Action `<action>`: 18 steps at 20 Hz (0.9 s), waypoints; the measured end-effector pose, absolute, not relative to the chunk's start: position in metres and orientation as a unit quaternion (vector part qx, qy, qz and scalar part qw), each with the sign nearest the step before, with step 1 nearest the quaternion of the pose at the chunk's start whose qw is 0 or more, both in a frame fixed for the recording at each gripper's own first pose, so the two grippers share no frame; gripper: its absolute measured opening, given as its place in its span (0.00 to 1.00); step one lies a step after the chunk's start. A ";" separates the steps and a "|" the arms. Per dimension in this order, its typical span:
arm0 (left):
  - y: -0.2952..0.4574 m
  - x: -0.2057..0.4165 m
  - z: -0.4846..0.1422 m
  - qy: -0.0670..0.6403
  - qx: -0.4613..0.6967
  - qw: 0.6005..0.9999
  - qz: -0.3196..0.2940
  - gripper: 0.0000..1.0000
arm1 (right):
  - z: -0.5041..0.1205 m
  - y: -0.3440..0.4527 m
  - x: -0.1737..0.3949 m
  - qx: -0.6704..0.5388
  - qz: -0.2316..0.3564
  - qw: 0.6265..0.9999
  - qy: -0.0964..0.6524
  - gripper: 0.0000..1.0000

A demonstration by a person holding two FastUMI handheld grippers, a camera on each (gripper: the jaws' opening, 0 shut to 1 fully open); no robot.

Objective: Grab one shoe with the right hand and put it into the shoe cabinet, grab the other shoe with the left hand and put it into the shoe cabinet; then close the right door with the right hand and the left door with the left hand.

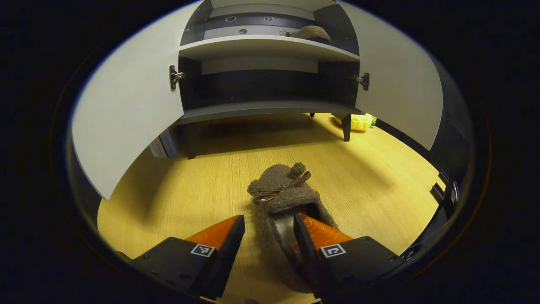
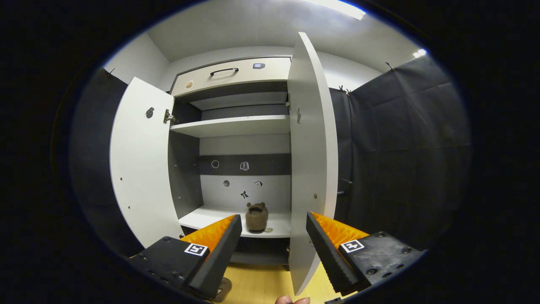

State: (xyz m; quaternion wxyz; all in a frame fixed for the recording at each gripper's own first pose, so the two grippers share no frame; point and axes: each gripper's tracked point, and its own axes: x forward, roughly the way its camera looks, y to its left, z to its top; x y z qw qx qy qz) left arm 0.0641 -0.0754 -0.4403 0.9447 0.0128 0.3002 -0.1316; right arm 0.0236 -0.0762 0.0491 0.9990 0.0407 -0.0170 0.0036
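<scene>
- Left gripper [image 1: 269, 230]: jaws open around the fuzzy shoe [image 1: 283, 202] on the floor [image 1: 190, 185], one finger inside its opening.
- Right gripper [image 2: 274, 232]: jaws open, empty; other shoe [image 2: 256, 216] already shelved in the cabinet [image 2: 236, 126].
- Risk: the soft collar could slip free when lifted.

You won't find any words, brands or numbers legible here. Each gripper body carries a small square black-and-white marker [image 1: 202, 250] near its finger, a coded pattern rather than text. On the shoe cabinet [image 2: 236, 126], stickers [image 2: 244, 166] dot the back wall above the shelved shoe [image 2: 256, 216], too small to read.
</scene>
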 end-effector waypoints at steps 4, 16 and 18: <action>-0.073 0.085 -0.456 0.310 0.006 0.945 -0.106 0.72 | 0.043 -0.081 0.016 0.052 0.003 0.999 -0.006 0.98; -0.078 0.099 -0.416 0.332 -0.012 0.940 -0.072 0.09 | 0.031 -0.118 0.005 0.059 -0.015 0.998 0.012 0.98; -0.074 0.098 -0.386 0.326 -0.009 0.943 -0.064 0.08 | 0.026 -0.120 0.004 0.061 -0.013 0.998 0.019 0.98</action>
